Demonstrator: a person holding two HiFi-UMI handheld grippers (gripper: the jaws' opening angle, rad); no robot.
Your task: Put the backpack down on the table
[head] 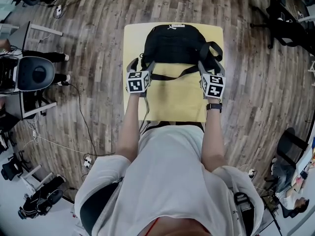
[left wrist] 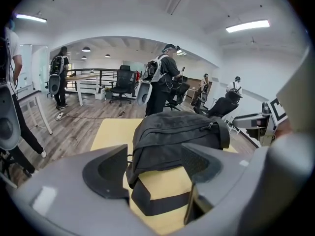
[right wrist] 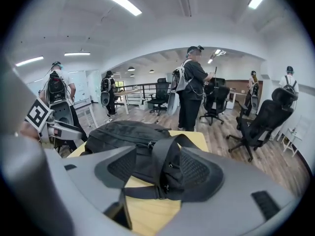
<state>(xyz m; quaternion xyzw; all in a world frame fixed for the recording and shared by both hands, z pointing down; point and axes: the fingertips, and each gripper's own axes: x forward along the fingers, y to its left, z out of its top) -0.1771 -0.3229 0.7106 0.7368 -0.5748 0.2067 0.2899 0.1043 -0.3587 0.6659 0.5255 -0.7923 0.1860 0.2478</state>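
Note:
A black backpack (head: 172, 43) lies flat on the far half of the small yellow table (head: 172, 107). My left gripper (head: 140, 64) hangs at its near left corner, open, nothing between the pads. In the left gripper view the backpack (left wrist: 177, 136) sits just beyond the left gripper (left wrist: 155, 168), and a loose strap (left wrist: 162, 203) lies on the table below the jaws. My right gripper (head: 210, 65) is at the near right corner, also open. In the right gripper view a shoulder strap loop (right wrist: 165, 156) arches up between the spread jaws of the right gripper (right wrist: 157, 168), apart from both pads.
The table stands on a wooden floor with cables (head: 81, 117) running across it. An office chair (head: 34, 73) and desk gear sit at the left. Several people wearing backpacks stand beyond the table (left wrist: 165, 77), among more office chairs (right wrist: 261, 122).

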